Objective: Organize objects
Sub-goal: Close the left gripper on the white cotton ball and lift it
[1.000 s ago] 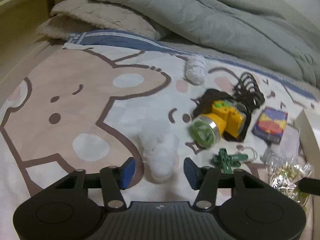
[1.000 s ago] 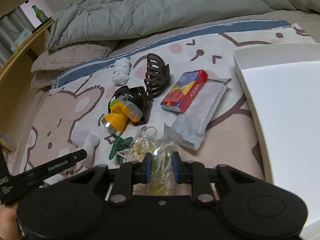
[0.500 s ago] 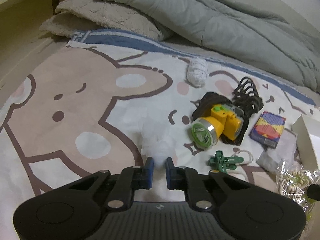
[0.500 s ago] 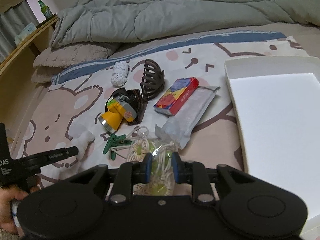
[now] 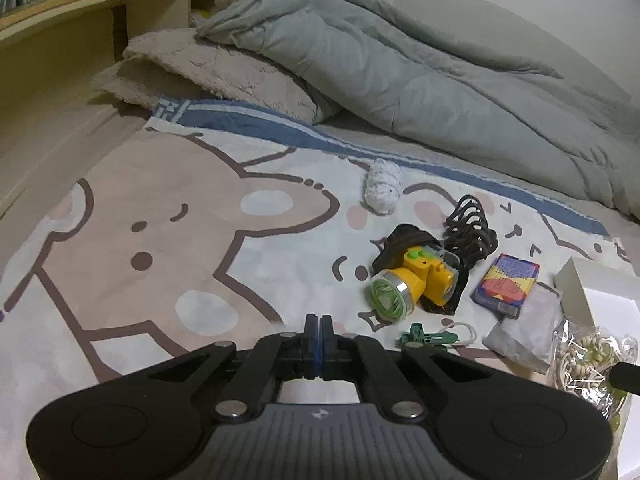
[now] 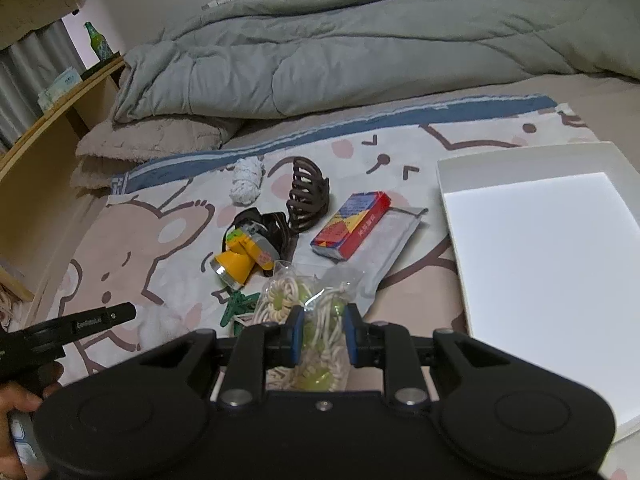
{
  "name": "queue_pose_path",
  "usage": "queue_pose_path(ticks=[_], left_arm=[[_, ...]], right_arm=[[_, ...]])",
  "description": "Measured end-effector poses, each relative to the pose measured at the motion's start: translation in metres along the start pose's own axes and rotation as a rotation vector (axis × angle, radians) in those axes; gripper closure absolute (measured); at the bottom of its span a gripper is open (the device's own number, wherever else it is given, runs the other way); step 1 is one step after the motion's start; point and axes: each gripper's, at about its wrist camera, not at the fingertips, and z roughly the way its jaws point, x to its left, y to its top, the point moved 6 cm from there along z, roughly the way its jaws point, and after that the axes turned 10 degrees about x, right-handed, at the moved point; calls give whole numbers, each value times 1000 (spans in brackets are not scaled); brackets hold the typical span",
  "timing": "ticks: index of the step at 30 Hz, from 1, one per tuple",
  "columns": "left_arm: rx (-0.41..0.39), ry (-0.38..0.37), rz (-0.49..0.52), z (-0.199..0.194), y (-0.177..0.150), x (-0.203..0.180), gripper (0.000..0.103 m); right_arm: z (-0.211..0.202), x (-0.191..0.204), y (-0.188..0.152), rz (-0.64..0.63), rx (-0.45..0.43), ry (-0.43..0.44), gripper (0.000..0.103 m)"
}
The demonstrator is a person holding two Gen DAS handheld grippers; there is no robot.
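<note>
Bedroom, mid-tidy: a clear bag of hair ties is clamped in the right gripper, the blue pads being pressed narrow on its crinkled plastic while most of the bag hangs forward over the bedspread. The left gripper is seen fully closed. Its jaws have just been closing, and nothing can be made out between them. A white fluffy tuft lies on the bedspread just beside its tip; whether any wisp was caught cannot be told.

The step in hand is judged to be the carrying of the bag to the white box, which sits open and apart to the right. For that to be done well, the squeeze should be kept steady — slippery film is easily lost. The bag should be raised clear of the green clip and the frosted pouch lying near it, so that neither is dragged along. The box's near rim should be crossed with room to spare, and the bag lowered well inside before the pads are parted.
</note>
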Motion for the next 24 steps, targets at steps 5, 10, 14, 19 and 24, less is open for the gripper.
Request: queue_pose_path(ticks=[5,10,14,19,24], left_arm=[[79,-7,8,4,-12,3,80],[178,49,75,24,-25,7,63],[234,57,76,40,-32,10,63],[247,25,42,53,-29,6,62],[300,25,44,71,-31,0,62]], right_arm=[[-13,3,-5,-7,-14,-1,81],[-20,8,-11,-27,-7,-1,81],[-22,11,-13,-42,-3,11,81],[-17,15,-15,-65,16,17,81],[-7,17,-16,-84,42,11,80]])
